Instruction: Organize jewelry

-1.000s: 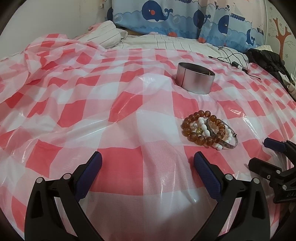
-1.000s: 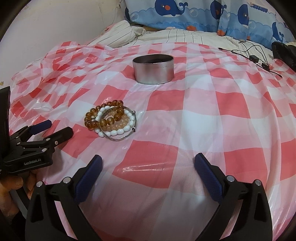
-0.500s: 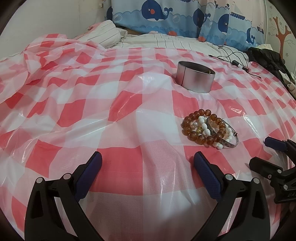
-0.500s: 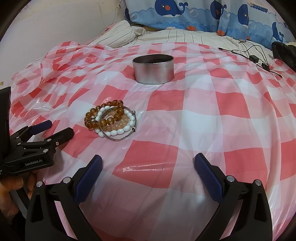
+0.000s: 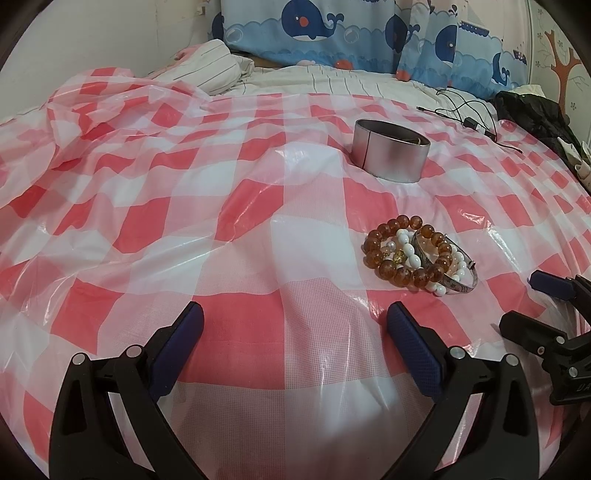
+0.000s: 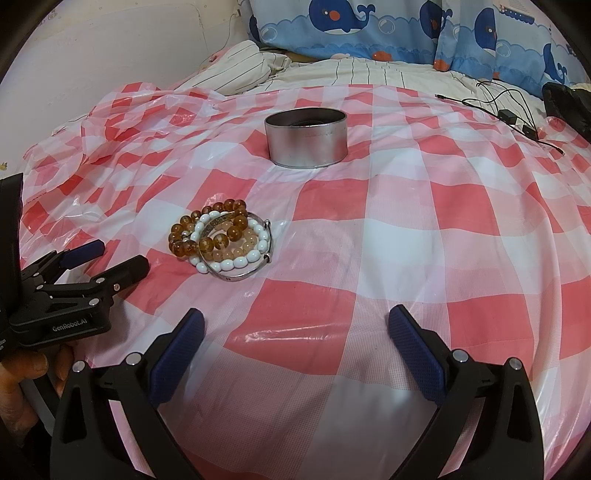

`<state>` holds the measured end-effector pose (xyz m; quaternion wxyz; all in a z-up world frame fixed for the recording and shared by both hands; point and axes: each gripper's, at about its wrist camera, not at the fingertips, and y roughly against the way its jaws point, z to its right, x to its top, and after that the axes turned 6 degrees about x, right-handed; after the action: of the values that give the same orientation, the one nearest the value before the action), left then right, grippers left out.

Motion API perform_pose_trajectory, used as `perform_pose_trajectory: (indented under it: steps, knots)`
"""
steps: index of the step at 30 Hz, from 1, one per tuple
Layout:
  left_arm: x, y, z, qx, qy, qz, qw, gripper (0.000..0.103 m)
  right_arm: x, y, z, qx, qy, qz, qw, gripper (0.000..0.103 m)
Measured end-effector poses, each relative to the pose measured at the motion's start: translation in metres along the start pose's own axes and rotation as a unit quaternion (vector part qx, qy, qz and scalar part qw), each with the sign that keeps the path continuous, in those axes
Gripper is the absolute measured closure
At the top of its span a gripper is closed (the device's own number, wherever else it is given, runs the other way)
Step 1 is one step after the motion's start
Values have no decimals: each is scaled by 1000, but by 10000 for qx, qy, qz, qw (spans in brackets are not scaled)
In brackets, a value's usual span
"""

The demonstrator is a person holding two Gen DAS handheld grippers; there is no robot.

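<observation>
A pile of bracelets lies on the red-and-white checked plastic sheet: an amber bead bracelet point(image 5: 402, 275) point(image 6: 225, 230), a white bead bracelet point(image 5: 410, 253) point(image 6: 236, 263) and a silver bangle point(image 5: 463, 278) point(image 6: 245, 273) overlap. Behind them stands a round silver tin point(image 5: 389, 155) point(image 6: 306, 138), open on top. My left gripper point(image 5: 295, 332) hovers open, near and left of the pile, nothing between its fingers. My right gripper point(image 6: 295, 332) is open too, near and right of the pile. Each view shows the other gripper at its edge: the right gripper point(image 5: 524, 302), the left gripper point(image 6: 110, 254).
The checked sheet point(image 5: 184, 221) covers a bed with striped linen point(image 6: 388, 74) and whale-print pillows point(image 6: 351, 22) at the back. A black cable with a small box point(image 6: 506, 114) and a dark bag point(image 5: 532, 114) lie at the far right. A hand point(image 6: 22, 384) holds the left gripper.
Both grippers have barely shifted; the left view has drifted slightly. The bracelets and tin have not moved.
</observation>
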<state>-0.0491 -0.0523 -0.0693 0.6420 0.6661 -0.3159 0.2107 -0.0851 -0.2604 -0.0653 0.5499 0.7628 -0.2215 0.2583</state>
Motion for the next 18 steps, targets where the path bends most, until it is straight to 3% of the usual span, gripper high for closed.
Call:
perform_pose_trajectory:
  steps: [18]
  knots:
    - [0,-1,2,17,-43,-41,10000,8,0,-1,0,-5,-5,-3,10000,7]
